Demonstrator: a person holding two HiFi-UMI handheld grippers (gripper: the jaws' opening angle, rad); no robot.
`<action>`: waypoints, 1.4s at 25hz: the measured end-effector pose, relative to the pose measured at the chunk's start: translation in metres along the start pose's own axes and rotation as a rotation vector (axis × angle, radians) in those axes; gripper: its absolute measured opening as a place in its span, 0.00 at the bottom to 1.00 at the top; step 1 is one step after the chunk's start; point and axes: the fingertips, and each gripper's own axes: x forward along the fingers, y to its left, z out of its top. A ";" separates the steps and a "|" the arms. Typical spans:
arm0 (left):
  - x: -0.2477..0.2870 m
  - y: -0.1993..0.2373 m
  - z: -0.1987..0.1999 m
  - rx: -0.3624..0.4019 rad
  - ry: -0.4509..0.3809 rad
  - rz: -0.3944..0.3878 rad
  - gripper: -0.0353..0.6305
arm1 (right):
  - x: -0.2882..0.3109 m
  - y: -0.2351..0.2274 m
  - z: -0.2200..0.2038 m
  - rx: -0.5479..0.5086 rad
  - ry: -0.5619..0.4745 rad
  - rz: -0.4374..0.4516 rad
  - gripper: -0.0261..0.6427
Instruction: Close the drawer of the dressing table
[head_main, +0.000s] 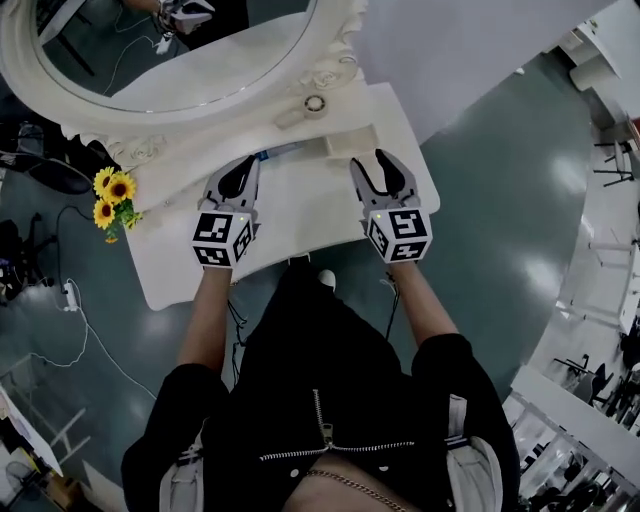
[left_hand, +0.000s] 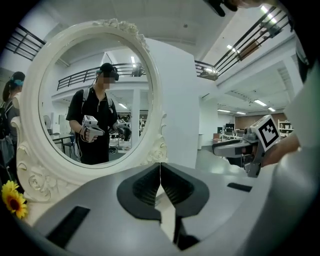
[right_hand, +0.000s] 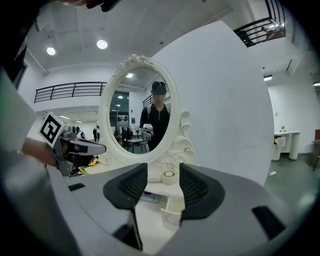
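The white dressing table (head_main: 300, 225) stands under an oval mirror (head_main: 170, 50). A small white drawer (head_main: 352, 142) below the mirror base is pulled out toward me; in the right gripper view the drawer (right_hand: 171, 214) shows low between the jaws, a little ahead of them. My right gripper (head_main: 379, 168) hovers over the tabletop just short of it, open, nothing between its fingers (right_hand: 163, 182). The left gripper (head_main: 238, 180) hangs over the table's left half, with its tips meeting (left_hand: 160, 172), shut and empty.
Yellow sunflowers (head_main: 113, 197) sit at the table's left edge. A small round roll (head_main: 316, 104) and a flat blue-printed item (head_main: 275, 153) lie by the mirror base. A cable and power strip (head_main: 68, 295) lie on the floor at the left. A white wall panel (right_hand: 225, 110) rises behind the table.
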 end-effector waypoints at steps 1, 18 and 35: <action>0.003 0.001 -0.004 -0.004 0.009 -0.003 0.09 | 0.003 -0.001 -0.007 0.005 0.015 -0.002 0.32; 0.027 0.012 -0.059 -0.066 0.123 -0.026 0.09 | 0.032 -0.022 -0.117 0.051 0.240 -0.050 0.35; 0.026 0.042 -0.079 -0.093 0.177 0.015 0.09 | 0.074 -0.059 -0.204 0.071 0.458 -0.098 0.32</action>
